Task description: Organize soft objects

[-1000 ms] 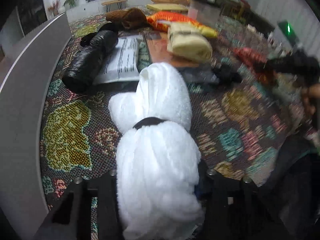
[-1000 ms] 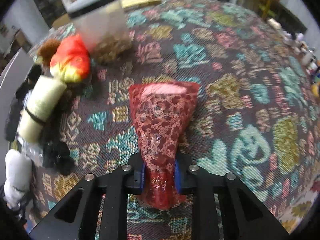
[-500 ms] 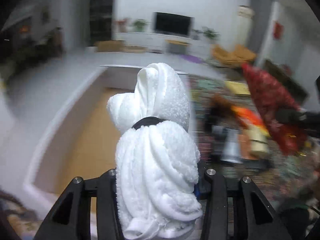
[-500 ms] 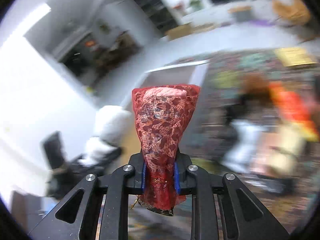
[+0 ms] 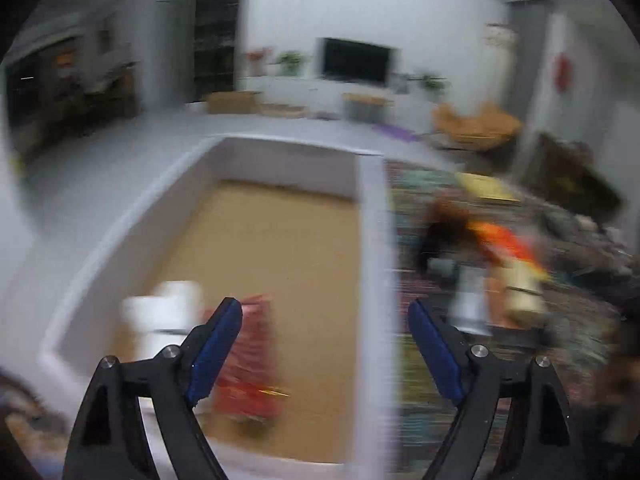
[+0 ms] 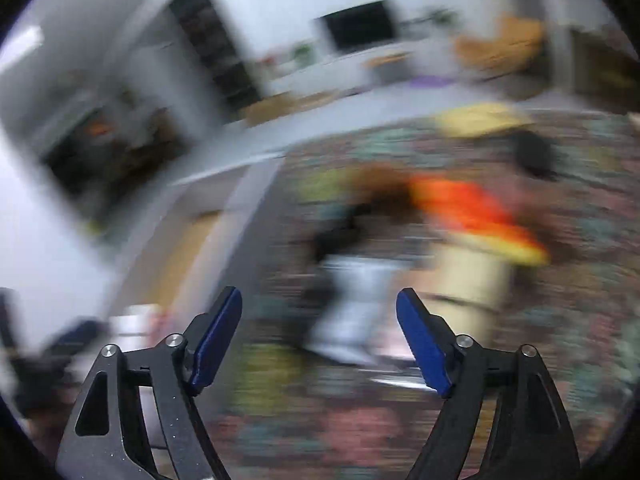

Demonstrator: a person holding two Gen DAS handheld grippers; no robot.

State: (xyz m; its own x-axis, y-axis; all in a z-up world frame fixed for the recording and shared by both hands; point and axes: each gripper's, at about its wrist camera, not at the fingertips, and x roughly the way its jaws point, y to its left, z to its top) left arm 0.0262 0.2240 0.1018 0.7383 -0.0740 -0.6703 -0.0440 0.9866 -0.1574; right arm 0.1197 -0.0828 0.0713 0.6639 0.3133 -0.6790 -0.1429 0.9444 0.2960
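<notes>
Both views are blurred by motion. My left gripper [image 5: 324,332] is open and empty above a white-walled box [image 5: 372,240] with a brown floor. In the box lie a white towel roll [image 5: 164,316] and a red patterned cloth [image 5: 248,364], side by side near its front left. My right gripper [image 6: 320,320] is open and empty over the patterned table cover [image 6: 360,420]. On the table ahead of it lie an orange-yellow soft item [image 6: 472,208], a cream roll [image 6: 472,276], a brown furry item [image 6: 380,188] and a black item [image 6: 340,232].
A white-grey packet [image 6: 356,312] lies on the table between my right fingers. A yellow flat item [image 6: 480,120] lies at the table's far side. The box's right wall borders the table. The same table items show blurred in the left wrist view [image 5: 500,256].
Both grippers have opened. The white towel roll and the red cloth have left the jaws and now lie in the box. The right camera has swung back toward the table.
</notes>
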